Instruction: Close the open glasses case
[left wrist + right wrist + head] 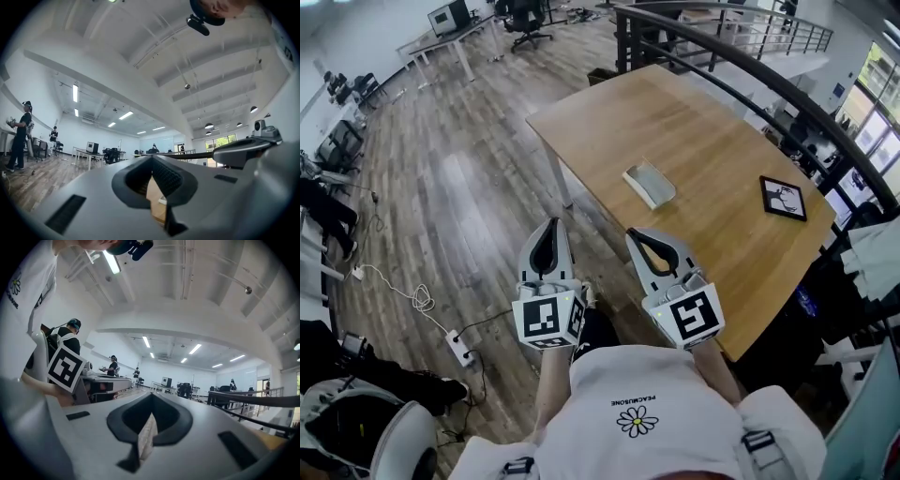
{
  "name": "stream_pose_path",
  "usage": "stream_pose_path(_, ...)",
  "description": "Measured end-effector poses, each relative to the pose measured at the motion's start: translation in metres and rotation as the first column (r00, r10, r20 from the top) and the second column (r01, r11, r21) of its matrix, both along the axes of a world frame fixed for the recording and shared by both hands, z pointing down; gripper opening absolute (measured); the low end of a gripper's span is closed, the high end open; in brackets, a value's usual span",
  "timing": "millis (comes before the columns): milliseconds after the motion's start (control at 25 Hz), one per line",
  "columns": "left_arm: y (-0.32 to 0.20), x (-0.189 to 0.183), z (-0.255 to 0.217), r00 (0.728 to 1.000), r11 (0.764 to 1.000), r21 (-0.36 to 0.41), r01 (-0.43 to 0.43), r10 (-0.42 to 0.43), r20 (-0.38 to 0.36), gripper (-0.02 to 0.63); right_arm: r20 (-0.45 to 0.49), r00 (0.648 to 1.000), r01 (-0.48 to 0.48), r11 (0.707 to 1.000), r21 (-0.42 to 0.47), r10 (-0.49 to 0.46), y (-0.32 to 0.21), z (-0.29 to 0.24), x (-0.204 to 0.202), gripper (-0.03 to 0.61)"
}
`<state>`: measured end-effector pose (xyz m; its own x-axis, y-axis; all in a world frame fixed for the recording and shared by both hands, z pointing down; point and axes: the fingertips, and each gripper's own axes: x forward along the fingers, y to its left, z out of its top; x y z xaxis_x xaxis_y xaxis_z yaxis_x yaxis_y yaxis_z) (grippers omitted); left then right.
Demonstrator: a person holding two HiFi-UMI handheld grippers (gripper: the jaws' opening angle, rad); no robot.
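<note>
1. Light-wood surface (675,122) stands ahead of you on a plank floor, in a large open room. You hold both grippers short of its near edge, so this is the approach and the closing step has not begun.
2. The fingers (169,176) of your left gripper (548,228) are pressed together at the tips with nothing between them. Those of your right gripper (637,234) are also fully closed and empty.
3. The pale grey oblong glasses case (649,184) lies well beyond both sets of fingers, slightly nearer the right ones, about mid-surface. It touches neither gripper.
4. It lies open with its hollow facing up, like a shallow tray with rounded corners. From here it is too small to tell which long edge carries the hinge.
5. A black-framed square panel (783,198) lies farther off, beyond the right fingers and well apart from the case. It should not get in your way.
6. Next, I judge you must bring both grippers forward over the surface. Steady the base with one set of fingers, then tip the lid over with the other until it seats.
7. Closed tips should serve for pushing. A light case may slide if you press it unsupported.
</note>
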<state>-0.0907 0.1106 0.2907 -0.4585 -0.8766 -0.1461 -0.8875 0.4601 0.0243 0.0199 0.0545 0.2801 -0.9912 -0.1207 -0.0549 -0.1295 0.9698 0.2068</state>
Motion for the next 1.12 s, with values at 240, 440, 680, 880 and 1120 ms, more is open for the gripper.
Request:
stream_pose_path(240, -0.052, -0.069, 0.016, 0.999, 0.999, -0.039, -0.034, 0.035, 0.025, 0.017, -0.004, 0.999, -0.041, 0.999, 0.007, 0.041, -0.043, 0.005, -0.073, 0.006)
stream_pose_path(440, -0.097, -0.142, -0.009, 0.997, 0.998, -0.015, -0.065, 0.065, 0.044, 0.017, -0.047, 0.992, -0.116, 0.99, 0.079, 0.12, -0.087, 0.004, -0.147, 0.006)
stream_pose_path(680, -0.141, -0.228, -0.058, 0.993, 0.996, 0.052, -0.075, 0.069, 0.098, 0.017, -0.016, 0.985, -0.175, 0.984, -0.022, 0.174, -0.142, -0.008, -0.233, 0.006)
stream_pose_path(880, -0.156, -0.285, -0.06, 0.994, 0.997, 0.011, -0.074, 0.073, 0.085, 0.017, -0.017, 0.975, -0.223, 0.974, -0.044, 0.223, -0.179, -0.015, -0.278, 0.006)
stream_pose_path(1120, -0.185, -0.306, -0.051, 0.995, 0.997, -0.002, -0.079, 0.079, 0.062, 0.017, -0.031, 0.969, -0.248, 0.967, -0.059, 0.247, -0.208, -0.004, -0.3, 0.006)
